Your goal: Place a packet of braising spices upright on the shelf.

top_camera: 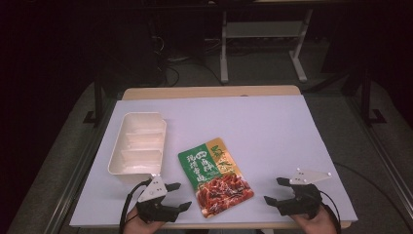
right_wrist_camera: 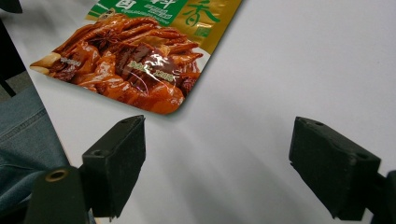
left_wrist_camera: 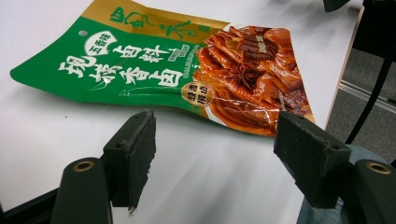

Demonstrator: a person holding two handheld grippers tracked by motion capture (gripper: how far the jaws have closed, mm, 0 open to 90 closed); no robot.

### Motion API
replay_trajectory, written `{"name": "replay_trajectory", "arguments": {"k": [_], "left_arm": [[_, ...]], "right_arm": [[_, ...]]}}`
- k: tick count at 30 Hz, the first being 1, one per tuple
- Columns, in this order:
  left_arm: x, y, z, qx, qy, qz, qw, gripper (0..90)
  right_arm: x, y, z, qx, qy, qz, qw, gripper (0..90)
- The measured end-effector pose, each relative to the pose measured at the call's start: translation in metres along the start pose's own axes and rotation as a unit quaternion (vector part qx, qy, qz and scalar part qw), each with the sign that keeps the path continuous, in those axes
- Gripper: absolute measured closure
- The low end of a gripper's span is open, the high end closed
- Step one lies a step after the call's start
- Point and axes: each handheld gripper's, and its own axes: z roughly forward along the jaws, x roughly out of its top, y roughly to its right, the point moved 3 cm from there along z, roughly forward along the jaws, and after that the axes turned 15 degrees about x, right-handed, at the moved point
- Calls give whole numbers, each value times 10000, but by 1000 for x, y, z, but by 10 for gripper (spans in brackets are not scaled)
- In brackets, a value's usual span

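While our left gripper (top_camera: pixel 176 196) and right gripper (top_camera: pixel 275 191) rest with fingers spread and empty, the sauce packet (top_camera: pixel 216 175) lies flat between them at the worktop's (top_camera: pixel 253 126) six o'clock edge.

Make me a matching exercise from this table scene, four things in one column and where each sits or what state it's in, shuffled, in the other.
Things
1. seasoning packet
2. white divided tray
3. left gripper
4. right gripper

Places or states
A. open, at the table's near right edge
B. lying flat in the middle of the table's near half
C. empty, on the left side of the table
D. open, just in front of the tray

Pairs: 1-B, 2-C, 3-D, 4-A
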Motion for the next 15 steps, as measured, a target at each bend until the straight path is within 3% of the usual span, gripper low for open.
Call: {"name": "replay_trajectory", "arguments": {"k": [8,15], "left_arm": [[1,1,2,1,-2,23,10000,304],[7,0,6,-46,-28,39,10000,371]], "right_arm": [[0,0,0,-3,7,-12,10000,180],[1,0,1,-5,-20,5,10000,176]]}}
